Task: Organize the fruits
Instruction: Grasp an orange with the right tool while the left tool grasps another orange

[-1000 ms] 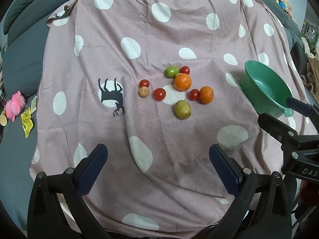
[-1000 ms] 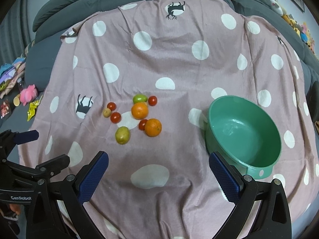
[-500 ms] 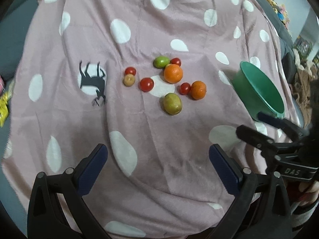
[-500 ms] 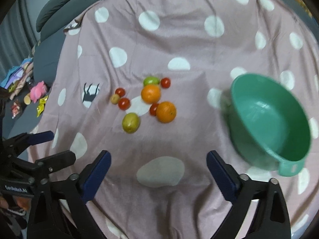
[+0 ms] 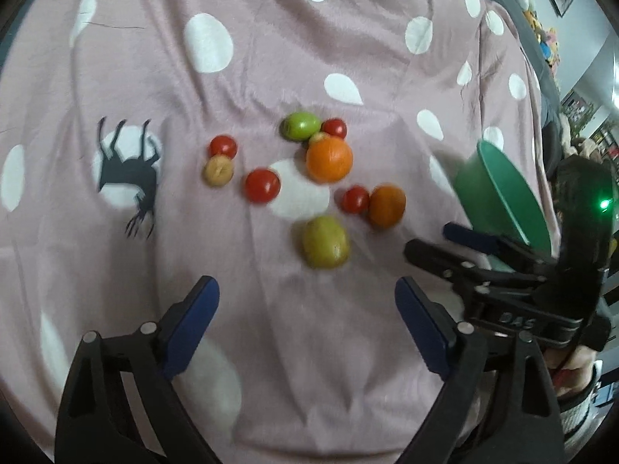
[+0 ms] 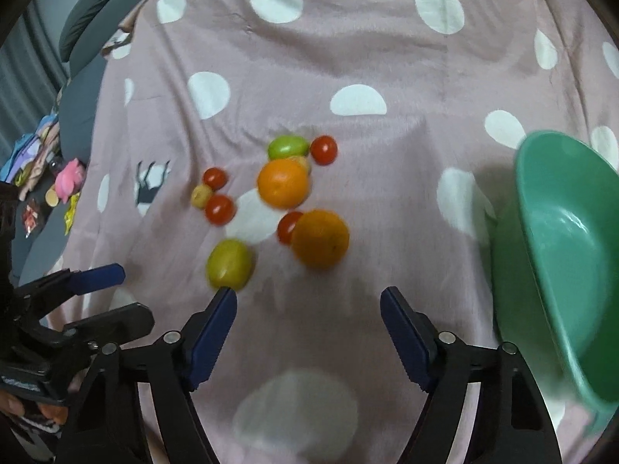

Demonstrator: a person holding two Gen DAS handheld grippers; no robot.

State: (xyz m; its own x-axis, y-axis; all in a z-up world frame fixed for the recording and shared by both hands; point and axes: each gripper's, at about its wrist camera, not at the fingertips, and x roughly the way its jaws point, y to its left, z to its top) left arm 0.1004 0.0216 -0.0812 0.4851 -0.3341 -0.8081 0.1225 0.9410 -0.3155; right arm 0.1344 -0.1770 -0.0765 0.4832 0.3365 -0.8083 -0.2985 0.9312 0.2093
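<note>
A cluster of fruit lies on a pink polka-dot cloth [image 5: 271, 58]: two oranges [image 5: 329, 159] [image 6: 319, 238], a yellow-green fruit [image 5: 324, 242] [image 6: 229, 265], a green fruit [image 5: 300, 125] [image 6: 288, 147], several small red tomatoes [image 5: 262, 185] and a small tan fruit [image 5: 218, 170]. A green bowl [image 6: 568, 255] [image 5: 503, 197] stands to the right. My left gripper [image 5: 305, 309] is open and empty, just short of the yellow-green fruit. My right gripper [image 6: 307, 319] is open and empty, just short of the nearer orange.
The cloth covers a grey sofa [image 6: 85, 27]. Small toys and wrappers [image 6: 69, 178] lie at the far left off the cloth. Each gripper shows in the other's view: right gripper [image 5: 464, 247], left gripper [image 6: 93, 294].
Both grippers have moved forward and down toward the fruit cluster, which now looks much larger. The bowl has slid toward the right edge of both views. Jaws stay open.
</note>
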